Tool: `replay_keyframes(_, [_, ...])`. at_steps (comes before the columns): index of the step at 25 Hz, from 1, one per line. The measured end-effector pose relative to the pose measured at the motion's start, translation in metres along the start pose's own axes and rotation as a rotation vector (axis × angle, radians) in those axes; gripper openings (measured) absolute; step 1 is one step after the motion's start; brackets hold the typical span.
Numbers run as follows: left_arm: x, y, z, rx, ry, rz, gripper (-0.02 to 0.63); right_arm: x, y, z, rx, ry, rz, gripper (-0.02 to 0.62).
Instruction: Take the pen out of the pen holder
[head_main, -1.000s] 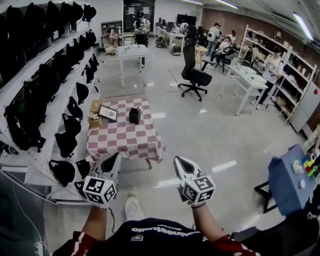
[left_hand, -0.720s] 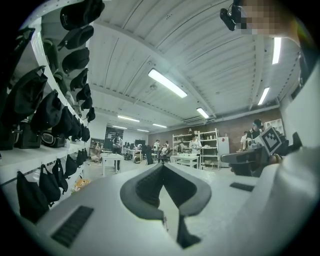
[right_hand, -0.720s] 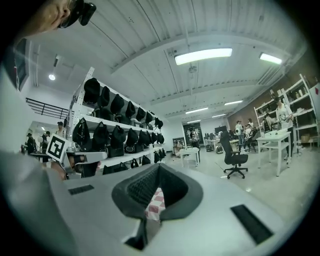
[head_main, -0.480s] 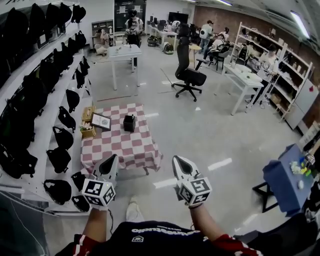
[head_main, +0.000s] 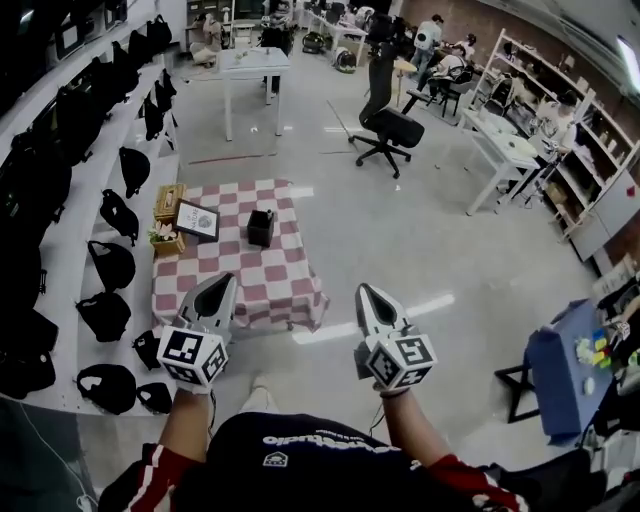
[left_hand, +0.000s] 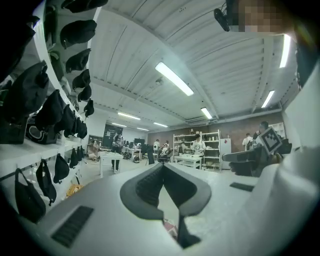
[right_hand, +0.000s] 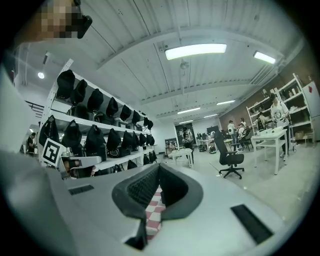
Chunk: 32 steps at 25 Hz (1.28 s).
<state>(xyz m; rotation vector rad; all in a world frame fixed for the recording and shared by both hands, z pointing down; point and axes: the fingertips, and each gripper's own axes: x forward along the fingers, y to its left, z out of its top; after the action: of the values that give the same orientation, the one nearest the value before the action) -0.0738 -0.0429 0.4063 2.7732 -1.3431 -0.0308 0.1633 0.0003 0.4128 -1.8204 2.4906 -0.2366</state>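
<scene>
Head view | left gripper (head_main: 224, 284), right gripper (head_main: 366, 293) both pressed together, empty | pen holder (head_main: 261, 228) on checked table (head_main: 250, 272), well apart.

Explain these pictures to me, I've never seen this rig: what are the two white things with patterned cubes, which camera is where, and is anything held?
There is no robot here: a person holds a two-jaw tool in each hand. The head view looks down from their head and shows the left gripper and the right gripper, each with its marker cube. The other two pictures come from cameras riding on each gripper, looking along its jaws. Both pairs of jaws are together, with nothing between them. Ahead stands a low table with a checked cloth. On it are a black pen holder, a framed picture and small boxes at its left edge. Whether a pen is inside is too small to tell.
</scene>
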Motion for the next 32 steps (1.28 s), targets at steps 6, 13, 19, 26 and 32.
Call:
replay_keyframes(6, [0.043, 0.049, 0.005, -0.018, 0.016, -0.014, 0.005, 0.064, 0.003, 0.005, 0.007, 0.036, 0.009, 0.003])
replay_keyframes(13, [0.076, 0.095, 0.004, -0.078, 0.032, -0.047, 0.005, 0.122, 0.014, 0.001, 0.015, 0.076, 0.022, 0.003])
replay_keyframes(19, [0.094, 0.13, -0.002, -0.116, 0.033, -0.065, 0.005, 0.159, 0.029, -0.004, 0.004, 0.1, 0.028, 0.003])
replay_keyframes(26, [0.11, 0.148, -0.002, -0.097, 0.032, -0.097, 0.005, 0.179, 0.04, -0.004, 0.002, 0.101, 0.025, 0.003])
replay_keyframes(32, [0.119, 0.149, -0.003, -0.084, 0.034, -0.107, 0.005, 0.188, 0.033, -0.007, 0.013, 0.103, 0.024, 0.003])
